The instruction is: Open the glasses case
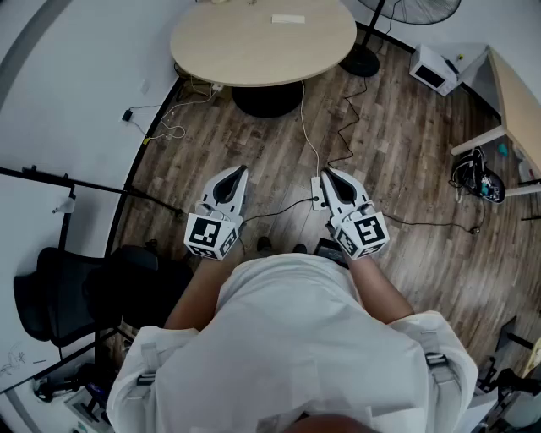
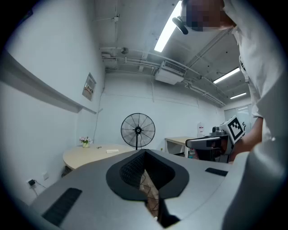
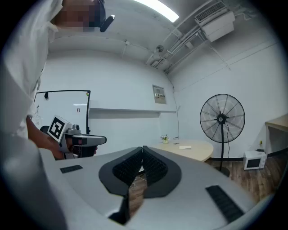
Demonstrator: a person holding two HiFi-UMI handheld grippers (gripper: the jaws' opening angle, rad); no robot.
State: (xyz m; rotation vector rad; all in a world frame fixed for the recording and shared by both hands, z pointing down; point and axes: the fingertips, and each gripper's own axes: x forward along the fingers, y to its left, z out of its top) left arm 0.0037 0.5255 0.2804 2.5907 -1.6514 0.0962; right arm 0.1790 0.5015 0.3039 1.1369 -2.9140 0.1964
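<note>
No glasses case is clearly in view. A small white flat object lies on the far side of the round beige table; I cannot tell what it is. It also shows as a pale object in the left gripper view and as a white object in the right gripper view. My left gripper and right gripper are held side by side above the wooden floor, well short of the table. Both point toward it with jaws closed tip to tip and nothing between them. The left gripper's tips and the right gripper's tips meet.
A standing fan is behind the table, with a white box on the floor beside it. A desk is at the right. A black chair and a black stand are at the left. Cables run across the floor.
</note>
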